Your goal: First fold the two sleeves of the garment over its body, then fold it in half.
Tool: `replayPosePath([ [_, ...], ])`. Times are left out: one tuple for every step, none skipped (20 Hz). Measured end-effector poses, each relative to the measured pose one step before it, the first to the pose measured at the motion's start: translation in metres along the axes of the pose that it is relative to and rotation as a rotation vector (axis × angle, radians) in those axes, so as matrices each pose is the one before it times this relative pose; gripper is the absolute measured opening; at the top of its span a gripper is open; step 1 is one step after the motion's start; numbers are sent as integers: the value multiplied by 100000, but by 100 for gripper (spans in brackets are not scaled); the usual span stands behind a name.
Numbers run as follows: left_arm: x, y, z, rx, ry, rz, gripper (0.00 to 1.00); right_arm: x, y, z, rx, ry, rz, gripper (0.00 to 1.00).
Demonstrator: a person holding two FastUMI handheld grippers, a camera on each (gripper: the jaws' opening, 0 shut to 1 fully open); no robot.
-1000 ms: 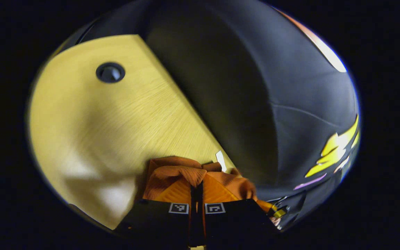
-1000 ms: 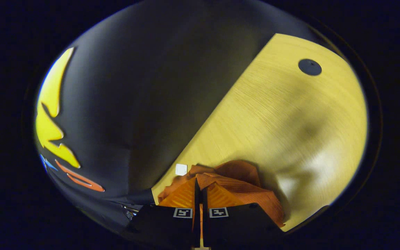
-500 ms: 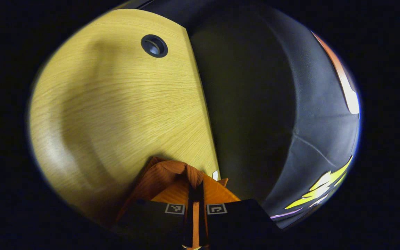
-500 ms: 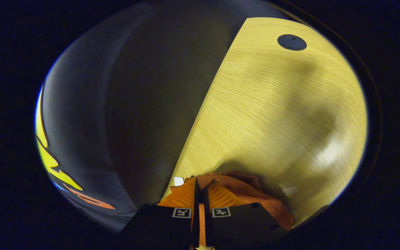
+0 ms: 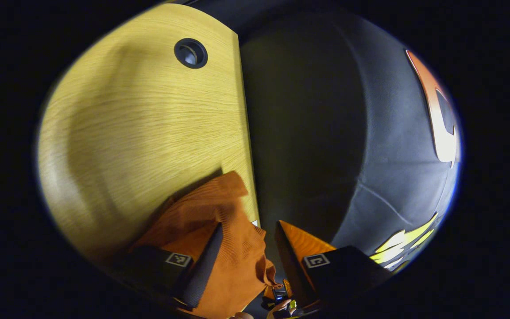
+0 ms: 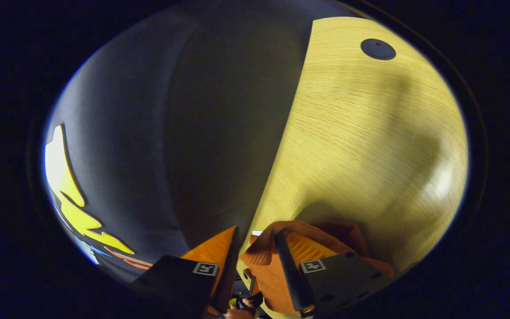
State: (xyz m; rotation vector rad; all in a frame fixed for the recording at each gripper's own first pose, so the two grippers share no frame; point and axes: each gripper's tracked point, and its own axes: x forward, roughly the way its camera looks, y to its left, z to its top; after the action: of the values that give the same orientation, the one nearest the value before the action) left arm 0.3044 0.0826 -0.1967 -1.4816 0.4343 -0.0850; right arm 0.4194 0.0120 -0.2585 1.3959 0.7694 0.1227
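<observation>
The orange ribbed garment (image 5: 213,208) lies bunched at the edge of the wooden table (image 5: 140,115). In the left gripper view my left gripper (image 5: 248,226) is open, its fingers spread wide, and loose fabric hangs across the gap beside the left finger (image 5: 206,257). In the right gripper view my right gripper (image 6: 256,232) is open too. The orange garment (image 6: 326,230) is draped over its right finger (image 6: 290,266); the left finger (image 6: 222,248) is bare and reaches past the table edge. A small white tag (image 5: 254,223) shows at the cloth's edge.
A round black cable hole (image 5: 191,53) sits in the table's far part, the same cable hole (image 6: 378,48) in the right gripper view. The table edge (image 6: 281,146) drops off to dark floor and the booth's black cloth wall (image 5: 396,155).
Both grippers were shut on the orange garment and have opened, letting the cloth go. The fabric now lies slack by the table edge.
</observation>
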Motion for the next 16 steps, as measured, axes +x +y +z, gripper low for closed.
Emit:
replayPosePath([
  [-382, -735, -7, 707, -703, -575, 79, -161, 676, -219, -941, 13, 1563, 54],
  [-409, -310, -134, 1518, -372, 607, 93, -96, 315, -94, -2243, -78, -123, 69],
  [-389, -380, -94, 1267, -28, 241, 96, -70, 156, 422, -2432, -352, -408, 81],
  [-551, -423, -49, 1456, 76, 752, 96, -429, 295, 61, -2423, 202, -574, 94],
  [-704, -478, -22, 1814, -632, 664, 96, -541, 1039, -221, -2233, -278, 1118, 93],
  [-554, -581, -26, 2024, -1096, 673, 83, -724, 975, 263, -2533, -683, 1514, 99],
  [-943, -599, -43, 2368, -621, 956, 96, -827, 929, 343, -2731, -886, 1011, 93],
  [-1042, -968, -241, 2308, -601, 364, 96, -1059, 869, 314, -3988, -537, 448, 93],
  [-1388, -1261, -5, 3095, -1806, 27, 96, -1110, 587, 572, -5725, -751, 146, 94],
  [-1278, -1229, -139, 4535, -1868, -8, 97, -1013, 1288, 101, -6633, -507, 385, 94],
  [-1725, -1489, 57, 6050, -2199, 316, 97, -984, 1475, -268, -7776, -283, -868, 94],
  [-1959, -1408, 167, 7601, -2470, 1023, 96, -1431, 1529, -85, -8142, -961, 710, 94],
  [-2210, -1389, 354, 8319, -2972, 1983, 96, -1516, 1343, 86, -8412, -1081, -1850, 94],
  [-2165, -1419, 502, 8544, -3222, 1735, 97, -1717, 1266, 335, -7838, -1643, 249, 94],
  [-2209, -1394, 899, 8442, -3495, 1196, 97, -2050, 1627, 466, -7372, -1608, -166, 94],
  [-2174, -1093, 785, 8683, -3217, 1390, 97, -1961, 1798, 491, -8434, -2054, -58, 94],
])
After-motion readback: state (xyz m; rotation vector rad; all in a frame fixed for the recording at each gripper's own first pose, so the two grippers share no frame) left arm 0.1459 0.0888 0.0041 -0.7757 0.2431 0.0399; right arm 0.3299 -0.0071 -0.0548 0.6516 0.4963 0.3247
